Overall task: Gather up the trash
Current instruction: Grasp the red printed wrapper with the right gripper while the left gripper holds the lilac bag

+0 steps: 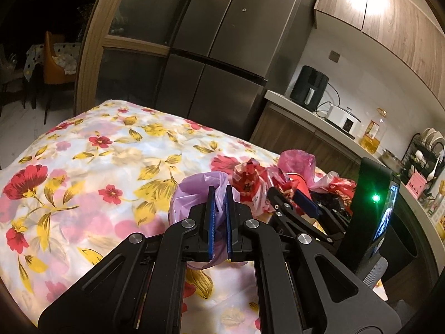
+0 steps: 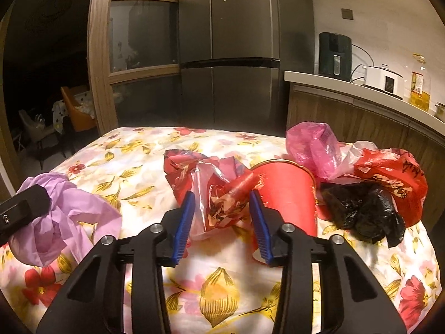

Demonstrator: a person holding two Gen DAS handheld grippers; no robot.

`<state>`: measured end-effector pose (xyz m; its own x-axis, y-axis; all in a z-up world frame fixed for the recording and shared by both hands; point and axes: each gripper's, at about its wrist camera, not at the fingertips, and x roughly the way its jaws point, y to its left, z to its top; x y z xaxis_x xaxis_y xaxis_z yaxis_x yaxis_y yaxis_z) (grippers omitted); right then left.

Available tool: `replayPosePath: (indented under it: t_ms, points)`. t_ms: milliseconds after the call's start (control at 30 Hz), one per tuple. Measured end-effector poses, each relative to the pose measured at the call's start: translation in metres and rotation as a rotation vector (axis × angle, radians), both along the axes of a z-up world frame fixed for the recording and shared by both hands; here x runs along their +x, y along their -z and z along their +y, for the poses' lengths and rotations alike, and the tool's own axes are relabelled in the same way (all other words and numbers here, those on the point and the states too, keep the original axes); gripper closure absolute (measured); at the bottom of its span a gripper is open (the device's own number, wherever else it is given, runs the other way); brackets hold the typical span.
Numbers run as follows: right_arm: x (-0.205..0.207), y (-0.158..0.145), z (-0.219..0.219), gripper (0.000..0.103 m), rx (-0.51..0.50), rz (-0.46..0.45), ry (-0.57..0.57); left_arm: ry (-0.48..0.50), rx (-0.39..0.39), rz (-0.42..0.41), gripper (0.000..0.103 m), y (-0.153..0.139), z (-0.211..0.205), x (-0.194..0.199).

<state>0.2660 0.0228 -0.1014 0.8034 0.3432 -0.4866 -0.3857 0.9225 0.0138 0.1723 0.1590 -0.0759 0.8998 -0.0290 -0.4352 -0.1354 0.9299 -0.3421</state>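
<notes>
While the left hand-held gripper [image 1: 219, 194] clamps the lilac bag [image 1: 194, 192], the right hand-held gripper [image 2: 222, 206] straddles the crumpled red wrapper [image 2: 219, 194] unclamped, left of the red cup [image 2: 289, 192] on the table [image 2: 222, 292].

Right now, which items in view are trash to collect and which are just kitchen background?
Trash:
lilac bag, clamped in left gripper
red-patterned wrapper, between right gripper fingers
red paper cup
pink bag
red bag
black bag

Background:
air fryer
oil bottle
fridge
</notes>
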Motion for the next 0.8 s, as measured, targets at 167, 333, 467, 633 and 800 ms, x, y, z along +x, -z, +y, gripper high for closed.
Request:
replayPosePath:
  t_ms: [167,333,467,633,800]
  points:
    - [0.003,0.001,-0.001,0.077,0.021,0.023,-0.023,0.007,0.002,0.003,0.098,0.000,-0.002,0.001]
    - [0.003,0.001,-0.004,0.092,0.048,0.036,-0.042,0.008,0.005,0.001,0.098,0.000,-0.004,0.000]
    - [-0.004,-0.004,-0.007,0.094,0.059,0.023,-0.042,0.008,0.008,-0.003,0.098,-0.001,-0.006,-0.002]
    - [-0.019,-0.013,-0.018,0.094,0.072,-0.004,-0.038,0.015,0.020,-0.020,0.098,-0.007,-0.010,-0.006]
    - [-0.038,-0.027,-0.035,0.094,0.103,-0.041,-0.033,0.028,0.038,-0.037,0.099,-0.014,-0.020,-0.011]
